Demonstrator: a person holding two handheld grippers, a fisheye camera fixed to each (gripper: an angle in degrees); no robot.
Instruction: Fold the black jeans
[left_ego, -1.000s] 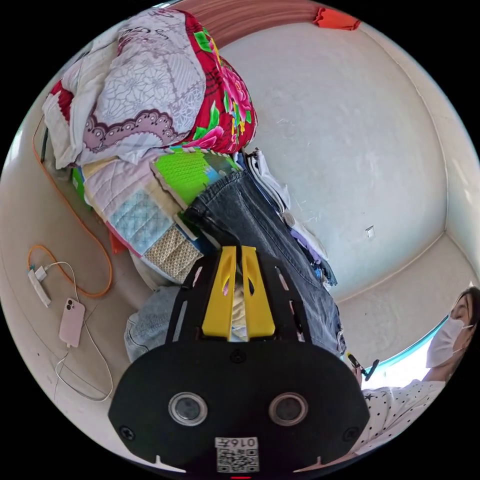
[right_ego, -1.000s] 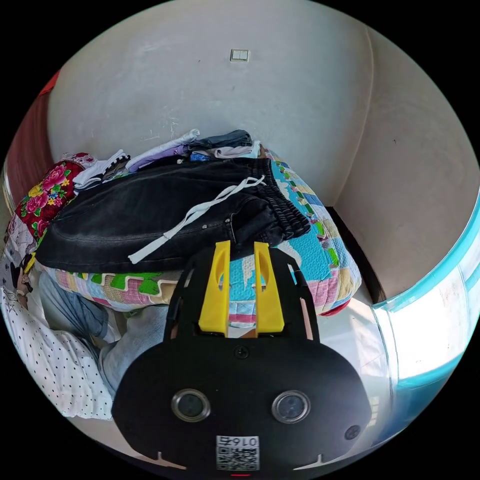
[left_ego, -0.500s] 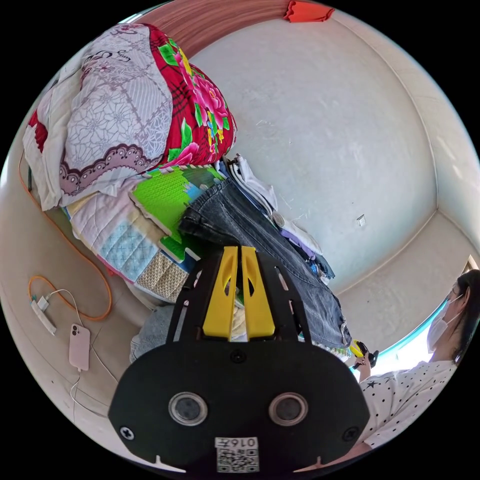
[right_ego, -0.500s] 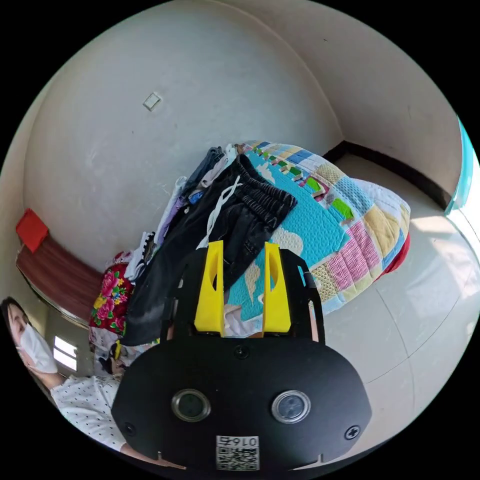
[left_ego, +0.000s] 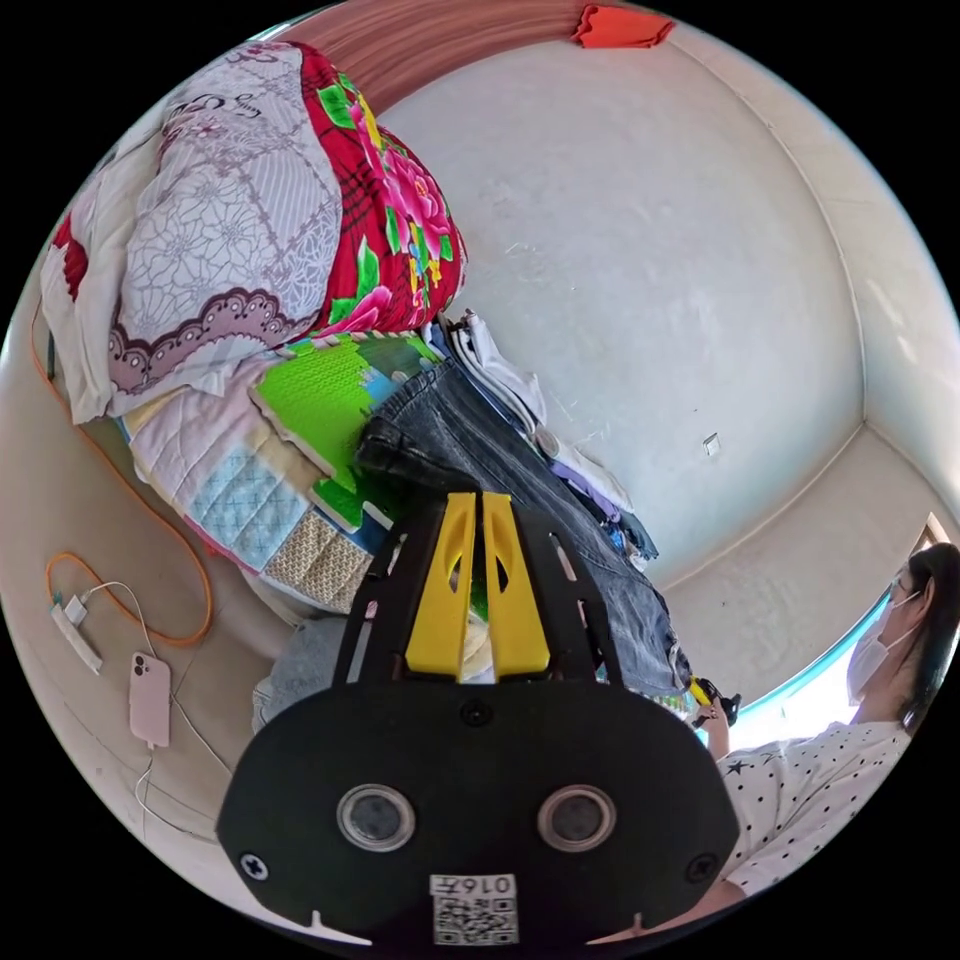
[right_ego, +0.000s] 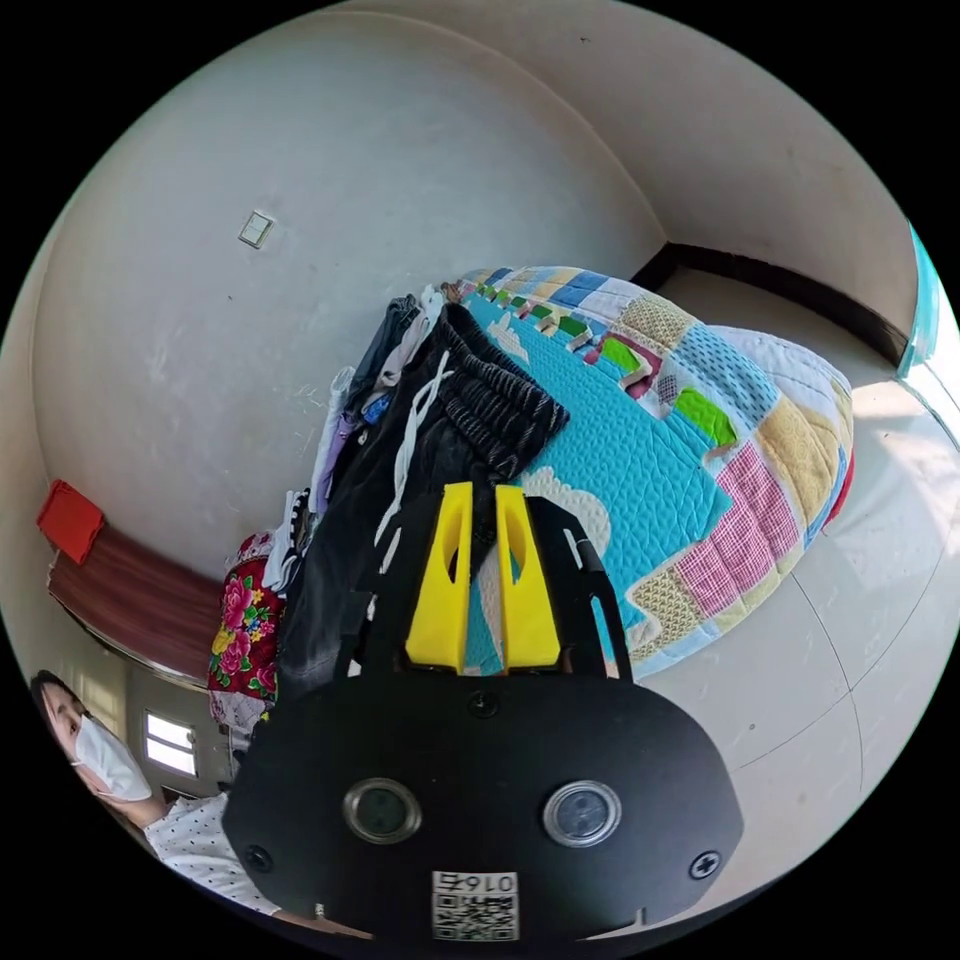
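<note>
In the left gripper view, a pink phone (left_ego: 149, 699) lay on the floor beside an orange cable (left_ego: 130, 590). Further right, my left gripper (left_ego: 479, 500) had its yellow jaws nearly together at the tips, clamping nothing, just short of the hem of the black jeans (left_ego: 520, 480), which lay along the patchwork quilt (left_ego: 250, 480). In the right gripper view, the black jeans (right_ego: 420, 450) with their white drawstring (right_ego: 405, 450) rested on the patchwork quilt (right_ego: 700, 470); my right gripper (right_ego: 484, 495) had its jaws drawn close at the waistband edge, and I could not tell whether they pinched fabric.
</note>
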